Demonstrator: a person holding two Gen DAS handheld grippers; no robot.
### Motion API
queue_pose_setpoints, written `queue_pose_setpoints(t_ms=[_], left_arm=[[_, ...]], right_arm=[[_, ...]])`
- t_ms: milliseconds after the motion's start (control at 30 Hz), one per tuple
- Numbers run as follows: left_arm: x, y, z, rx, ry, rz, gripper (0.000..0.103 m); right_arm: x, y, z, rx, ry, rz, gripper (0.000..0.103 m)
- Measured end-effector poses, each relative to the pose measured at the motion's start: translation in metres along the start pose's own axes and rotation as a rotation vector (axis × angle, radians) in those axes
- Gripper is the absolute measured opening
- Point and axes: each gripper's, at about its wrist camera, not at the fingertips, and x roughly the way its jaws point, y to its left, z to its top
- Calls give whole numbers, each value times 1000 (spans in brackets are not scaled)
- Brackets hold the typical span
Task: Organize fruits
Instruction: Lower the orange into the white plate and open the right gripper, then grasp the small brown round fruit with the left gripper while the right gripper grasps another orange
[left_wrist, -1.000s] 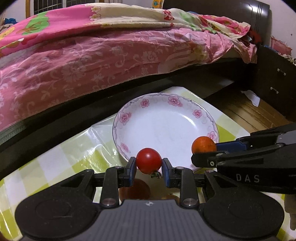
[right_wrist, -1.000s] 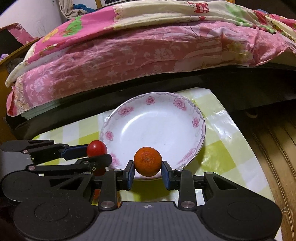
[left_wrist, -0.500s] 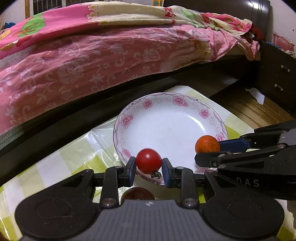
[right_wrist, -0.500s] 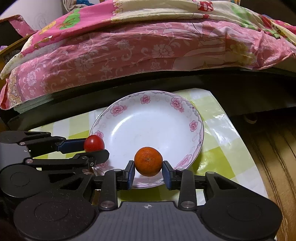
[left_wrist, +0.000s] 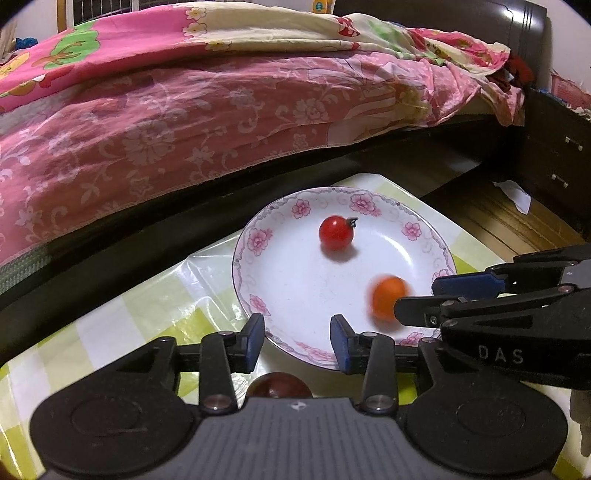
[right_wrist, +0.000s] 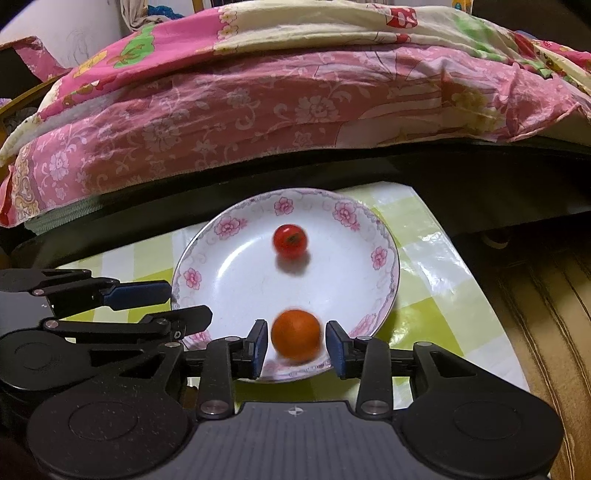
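Note:
A white plate with a pink flower rim (left_wrist: 258, 236) (right_wrist: 380, 254) sits on the green-checked tablecloth. A red cherry tomato (left_wrist: 336, 232) (right_wrist: 290, 240) lies in the plate, toward its far side. A small orange (left_wrist: 388, 302) (right_wrist: 295, 335), blurred by motion, is at the plate's near part. My left gripper (left_wrist: 297, 341) is open and empty at the plate's near-left rim. My right gripper (right_wrist: 295, 345) is open, with the orange loose between its pads. A dark red fruit (left_wrist: 279, 384) lies on the cloth just under my left gripper, mostly hidden.
A bed with a pink flowered cover (left_wrist: 184, 110) (right_wrist: 258, 103) runs along the far side, above a dark frame. A dark cabinet (left_wrist: 554, 155) stands at the right, with wooden floor (right_wrist: 546, 295) beyond the table's right edge.
Both grippers have opened. The tomato left my left gripper and now lies far in the plate. The orange has come free of my right gripper's pads and is moving.

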Motion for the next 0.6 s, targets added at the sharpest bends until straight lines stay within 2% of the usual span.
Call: queue_pose_setpoints(t_ms=[600], left_arm=[[-21,4,-6,2,-15,-6,48]], right_arm=[[-15,6,-4,-14,-37,28,36]])
